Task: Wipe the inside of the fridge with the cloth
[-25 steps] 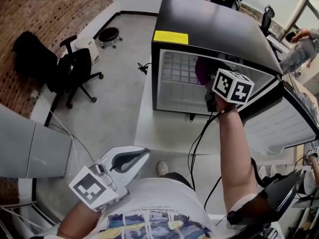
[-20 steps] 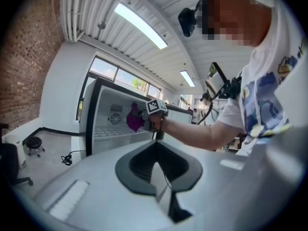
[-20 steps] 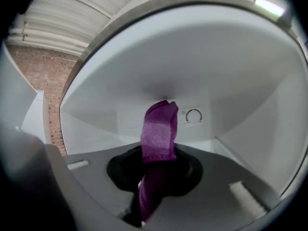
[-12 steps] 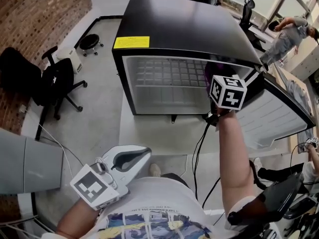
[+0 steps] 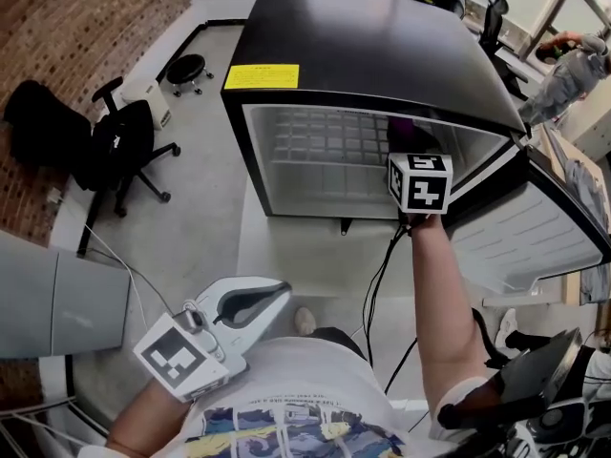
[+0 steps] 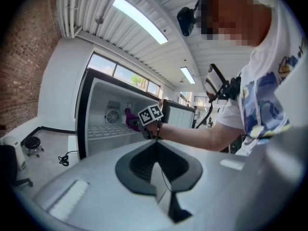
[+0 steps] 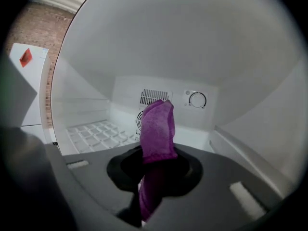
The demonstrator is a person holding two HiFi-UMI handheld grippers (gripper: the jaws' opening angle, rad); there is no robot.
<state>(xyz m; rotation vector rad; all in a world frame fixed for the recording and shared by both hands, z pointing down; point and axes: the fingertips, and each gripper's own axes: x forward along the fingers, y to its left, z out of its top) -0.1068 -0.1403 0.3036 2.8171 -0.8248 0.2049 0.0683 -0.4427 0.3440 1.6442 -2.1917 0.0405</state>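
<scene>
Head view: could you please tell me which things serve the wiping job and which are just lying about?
Job: fridge, cloth, right hand-held gripper.
Lying about: chair, stool.

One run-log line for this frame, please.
right gripper: shut on purple cloth, inside open fridge | left gripper: shut, empty, away from fridge

Fridge door (image 5: pixel 527 235) cut by right edge, dial (image 7: pixel 197 99) markings — too small
</scene>
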